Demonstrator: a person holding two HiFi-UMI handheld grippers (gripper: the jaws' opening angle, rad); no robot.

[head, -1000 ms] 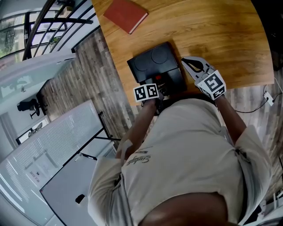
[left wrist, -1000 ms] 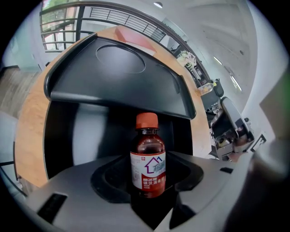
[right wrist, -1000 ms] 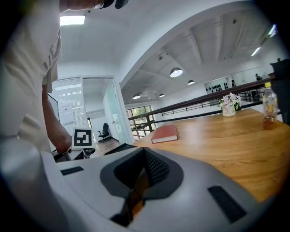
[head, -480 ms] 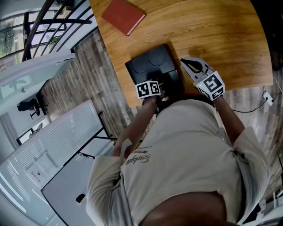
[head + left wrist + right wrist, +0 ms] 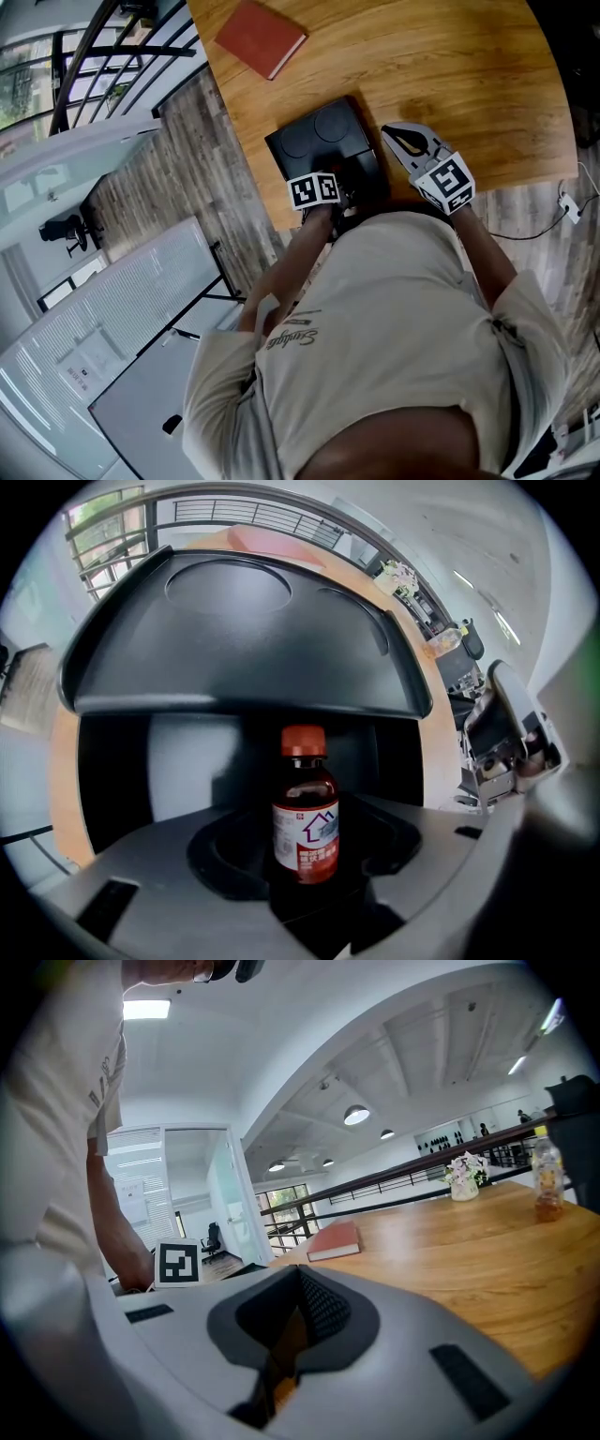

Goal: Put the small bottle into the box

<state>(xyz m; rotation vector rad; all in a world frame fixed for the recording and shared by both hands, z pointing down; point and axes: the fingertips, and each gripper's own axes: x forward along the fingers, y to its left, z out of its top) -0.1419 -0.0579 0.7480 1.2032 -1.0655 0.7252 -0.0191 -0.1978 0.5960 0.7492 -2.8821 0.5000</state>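
L gripper (image 5: 305, 860): jaws pinching small bottle (image 5: 305, 822), upright, red cap up, at mouth of open black box (image 5: 244, 649), lid raised. R gripper (image 5: 286, 1335): jaws pressed together, nothing between, over wooden table (image 5: 450, 75) just right of box. Red book (image 5: 260, 36): far-left on table, well apart.

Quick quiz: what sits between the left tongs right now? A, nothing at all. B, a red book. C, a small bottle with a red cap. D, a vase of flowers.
C: the left gripper view shows the bottle, red cap on top, standing upright between the left tongs.
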